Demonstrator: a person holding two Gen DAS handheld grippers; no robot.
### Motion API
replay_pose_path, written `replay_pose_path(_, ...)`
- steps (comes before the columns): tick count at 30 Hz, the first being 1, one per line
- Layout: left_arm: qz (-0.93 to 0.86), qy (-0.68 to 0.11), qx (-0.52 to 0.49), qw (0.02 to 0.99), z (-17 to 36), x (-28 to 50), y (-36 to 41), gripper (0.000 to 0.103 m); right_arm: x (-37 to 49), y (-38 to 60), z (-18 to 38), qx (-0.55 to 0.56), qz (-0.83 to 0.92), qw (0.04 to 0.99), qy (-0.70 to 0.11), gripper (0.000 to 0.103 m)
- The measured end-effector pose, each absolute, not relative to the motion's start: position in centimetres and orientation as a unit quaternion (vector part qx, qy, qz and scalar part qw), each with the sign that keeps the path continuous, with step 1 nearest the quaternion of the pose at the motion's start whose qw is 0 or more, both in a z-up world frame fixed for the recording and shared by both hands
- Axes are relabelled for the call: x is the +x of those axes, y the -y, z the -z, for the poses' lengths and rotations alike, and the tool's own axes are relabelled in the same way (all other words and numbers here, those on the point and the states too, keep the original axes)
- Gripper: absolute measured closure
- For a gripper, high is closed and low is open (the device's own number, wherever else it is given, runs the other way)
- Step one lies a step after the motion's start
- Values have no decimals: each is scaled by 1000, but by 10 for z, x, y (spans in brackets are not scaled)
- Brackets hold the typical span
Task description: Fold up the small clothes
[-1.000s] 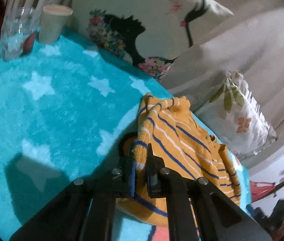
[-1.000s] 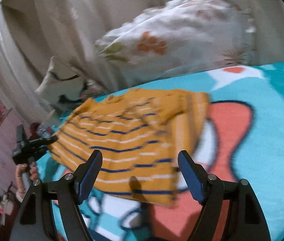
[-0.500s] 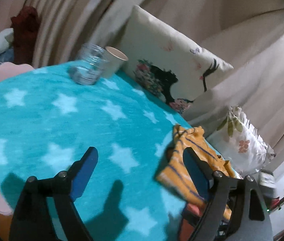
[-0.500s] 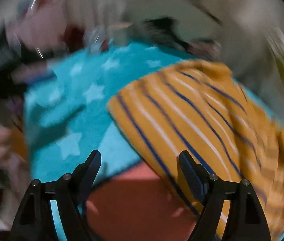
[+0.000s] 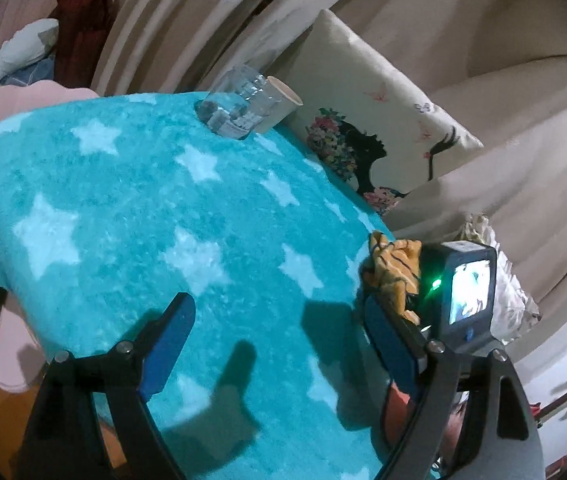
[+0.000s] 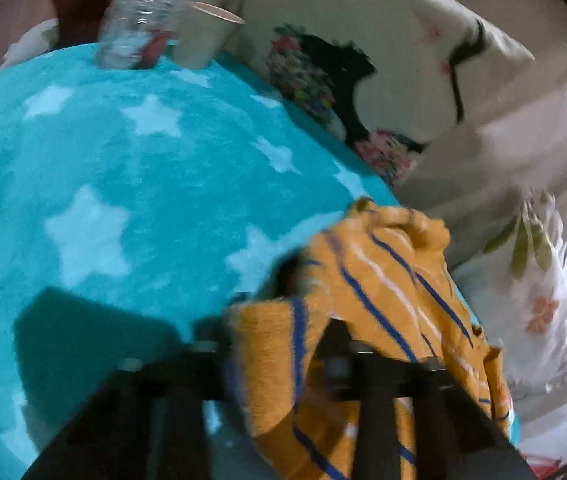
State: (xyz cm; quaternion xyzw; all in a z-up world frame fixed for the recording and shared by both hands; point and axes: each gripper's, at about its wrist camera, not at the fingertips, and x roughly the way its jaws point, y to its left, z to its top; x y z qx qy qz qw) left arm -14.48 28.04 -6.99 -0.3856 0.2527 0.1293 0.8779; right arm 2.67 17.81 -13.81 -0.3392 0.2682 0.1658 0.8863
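One garment, the striped orange top (image 6: 383, 280), lower right of the right wrist frame on the star blanket (image 6: 123, 160), hem pinched in the closed right claw (image 6: 315, 344); left claw (image 5: 279, 344) wide open, empty; mid-fold, next needs carrying over.

Dim indoor light was seen in both fisheye views, with dark vignetted corners and bent edges. Hard shadows were cast on the turquoise star-patterned fleece blanket (image 5: 131, 216). The right wrist view was smeared by motion blur.
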Motion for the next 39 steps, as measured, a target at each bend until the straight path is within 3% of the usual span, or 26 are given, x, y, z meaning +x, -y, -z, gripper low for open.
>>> replay_pose_path(6,-103,-247,-367,891,45,-134,-250,17,25,-102,71,-170,-224,921,-271,90)
replay_pose_path(12,-54,-260,-341,902,23,-109,-203,16,30,79,18,62,-222,936,-266,90)
replay_pose_path(18,-12,-280,-311,908,16,-72,-144,16,24,258,82,209,-120,920,-311,90)
replay_pose_path(22,25,-311,-294,903,18,-46,-102,16,18,297,139,257,-133,886,-362,87)
replay_pose_path(26,44,-328,-263,906,14,-34,-66,16,6,300,144,246,-171,888,-350,86)
replay_pose_path(28,51,-334,-247,908,12,-29,-54,16,-1,303,135,234,-179,893,-339,78)
replay_pose_path(29,56,-337,-237,909,10,-23,-48,15,-4,304,130,231,-180,896,-333,67)
replay_pose_path(30,66,-343,-225,910,9,-13,-41,12,-9,309,128,231,-179,899,-326,49)
replay_pose_path(32,84,-355,-211,907,8,7,-30,9,-10,318,121,234,-182,902,-313,29)
replay_pose_path(39,155,-394,-178,888,30,93,-9,6,34,321,119,247,-214,881,-342,19)
